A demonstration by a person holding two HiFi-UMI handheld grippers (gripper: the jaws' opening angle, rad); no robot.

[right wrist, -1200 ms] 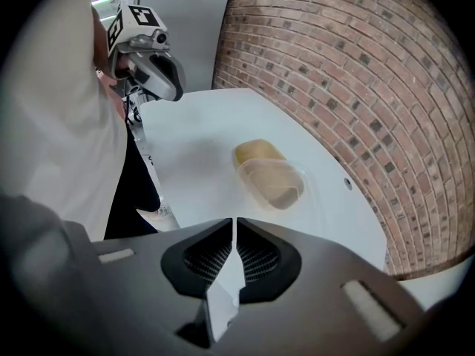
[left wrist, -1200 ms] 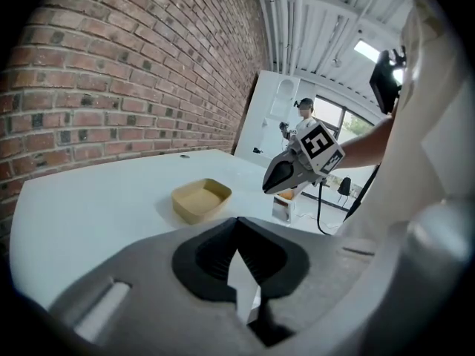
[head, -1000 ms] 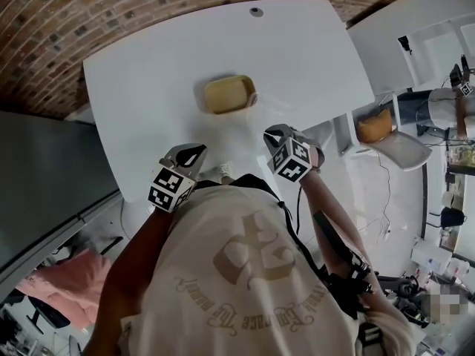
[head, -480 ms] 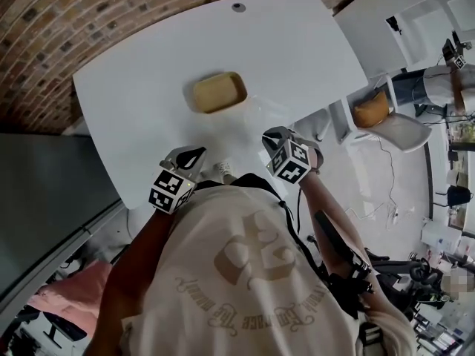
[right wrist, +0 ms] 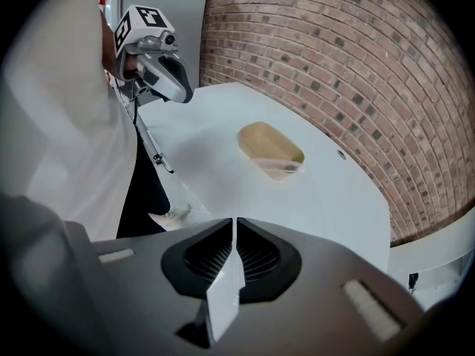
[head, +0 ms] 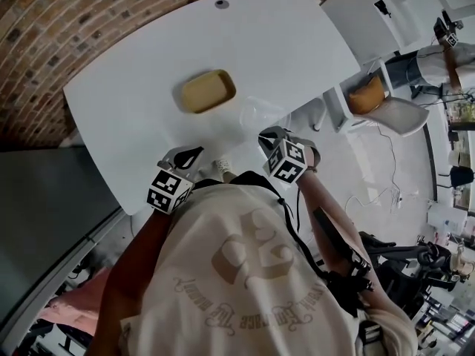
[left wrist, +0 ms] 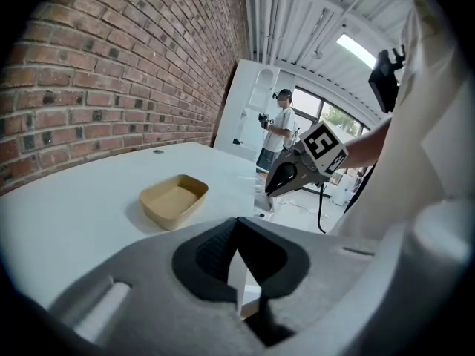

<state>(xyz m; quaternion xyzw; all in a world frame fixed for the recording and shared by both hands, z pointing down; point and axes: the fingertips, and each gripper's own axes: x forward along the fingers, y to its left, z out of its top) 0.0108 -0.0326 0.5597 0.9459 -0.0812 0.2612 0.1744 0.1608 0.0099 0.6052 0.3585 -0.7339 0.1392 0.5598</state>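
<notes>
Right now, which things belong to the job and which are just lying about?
In the job: tan tray; clear container beside it; left gripper and right gripper, both shut, empty.
Lying about: orange object off the white table; person beyond.

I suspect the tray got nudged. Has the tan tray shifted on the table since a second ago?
No. The tan tray keeps its place against the small hole in the table; only the camera swung.
</notes>
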